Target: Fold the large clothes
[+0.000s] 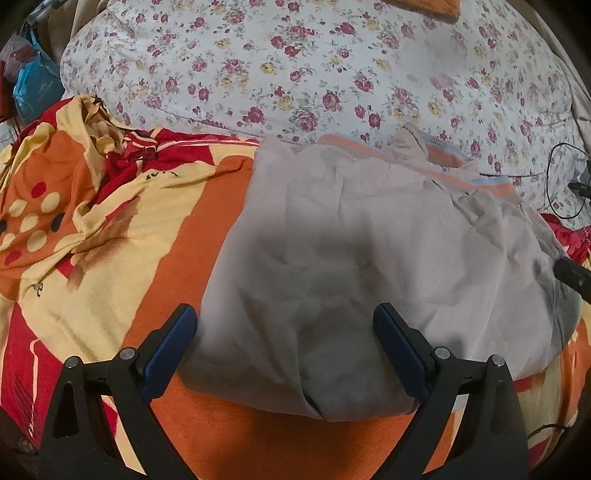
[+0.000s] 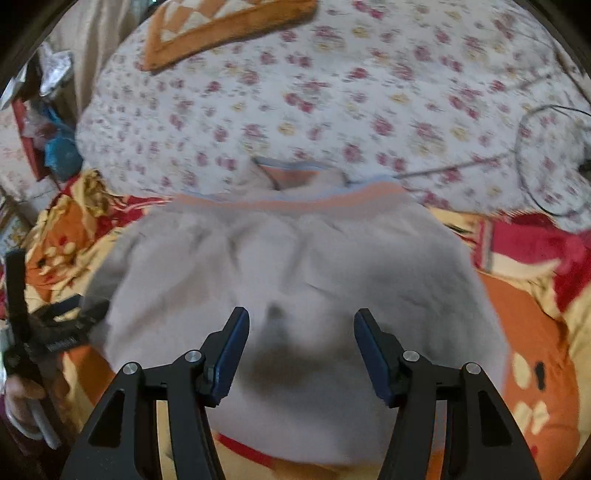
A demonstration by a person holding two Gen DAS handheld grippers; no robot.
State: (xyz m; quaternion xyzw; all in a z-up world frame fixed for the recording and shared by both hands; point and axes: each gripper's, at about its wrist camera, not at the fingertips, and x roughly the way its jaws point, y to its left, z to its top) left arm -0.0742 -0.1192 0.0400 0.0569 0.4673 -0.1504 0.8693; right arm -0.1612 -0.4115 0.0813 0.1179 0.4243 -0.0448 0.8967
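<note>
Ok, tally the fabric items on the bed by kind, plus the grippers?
Grey sweatshirt: 1
Orange-red-yellow blanket: 1
Floral quilt: 1
Orange-edged mat: 1
Grippers, left gripper and right gripper, both open: 2
Total: 6

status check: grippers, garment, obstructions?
Left gripper and right gripper open, empty. Grey garment folded on orange blanket. Black cable lies clear of it.

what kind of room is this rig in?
Most likely a bedroom at home: the grey folded garment lies on a bed spread with an orange, red and yellow patterned blanket, a white floral-print quilt lies behind it, and a black cable trails across the bedding.
</note>
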